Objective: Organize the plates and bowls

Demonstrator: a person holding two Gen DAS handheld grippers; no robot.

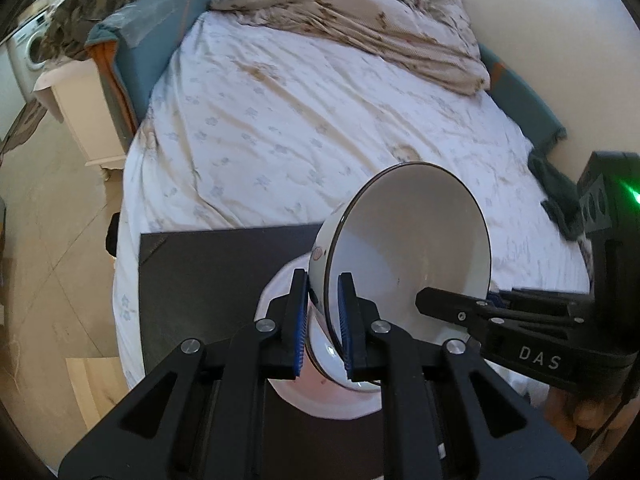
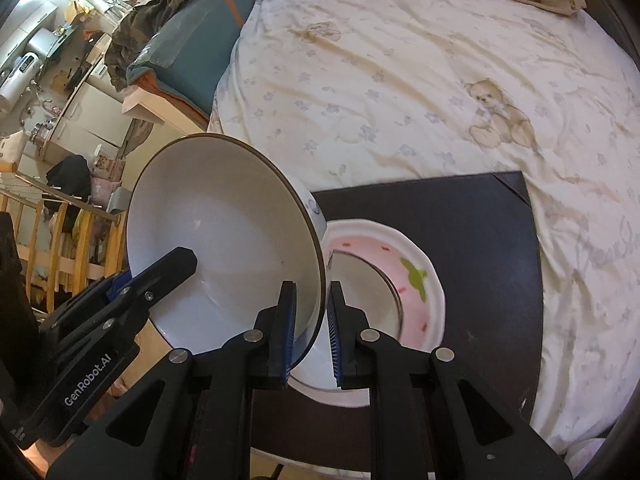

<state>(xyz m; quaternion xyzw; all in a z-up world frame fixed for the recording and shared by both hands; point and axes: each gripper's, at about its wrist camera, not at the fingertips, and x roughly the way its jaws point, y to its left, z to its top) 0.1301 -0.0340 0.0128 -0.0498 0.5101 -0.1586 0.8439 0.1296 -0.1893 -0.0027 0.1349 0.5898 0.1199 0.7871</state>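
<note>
Bowl [image 1: 404,248] tipped on edge, both tongs [image 1: 324,320] [image 2: 312,332] pinching its rim, seemingly above pink plate [image 2: 420,280].

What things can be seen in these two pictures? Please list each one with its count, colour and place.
bowl: one, white with dark rim, tilted, held at its rim above the plate.
plate: one, white and pink with a green mark, on the board.
board: one, dark, on the bed.
bed sheet: one, white with pale flowers and a bear.
blanket: one, beige, at the far end of the bed.
left gripper: one, black with blue pads, shut on the bowl rim.
right gripper: one, black with blue pads, shut on the opposite rim.
</note>
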